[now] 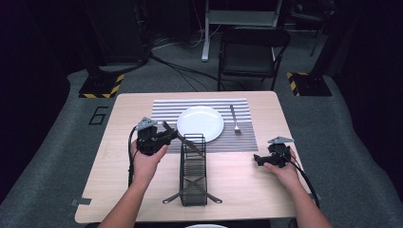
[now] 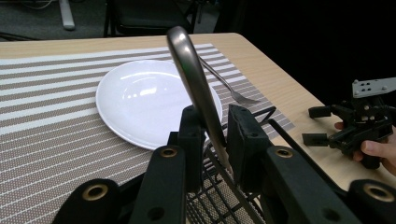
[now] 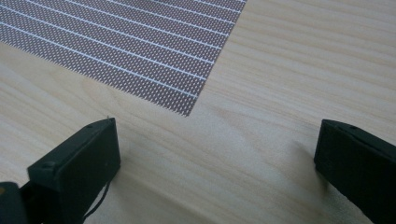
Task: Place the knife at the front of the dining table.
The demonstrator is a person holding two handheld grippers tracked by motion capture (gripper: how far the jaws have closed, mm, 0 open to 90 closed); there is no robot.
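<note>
My left gripper (image 1: 172, 135) (image 2: 215, 121) is shut on a metal utensil (image 1: 186, 141) (image 2: 194, 79). Its rounded handle end sticks up past the jaws and its lower end slants down over the far end of a black wire basket (image 1: 193, 175) (image 2: 219, 200); what kind of utensil it is I cannot tell. The basket stands at the table's middle. My right gripper (image 1: 256, 159) (image 2: 322, 126) (image 3: 215, 140) is open, low over bare wood near the table's right edge, with nothing between its jaws.
A white plate (image 1: 200, 122) (image 2: 140, 98) sits on a striped placemat (image 1: 164, 111) (image 2: 46, 116) (image 3: 116, 46), with a fork (image 1: 234, 118) (image 2: 224, 84) to its right. Two thin grey bars cross at the basket's near end. A dark chair (image 1: 252, 52) stands beyond the table.
</note>
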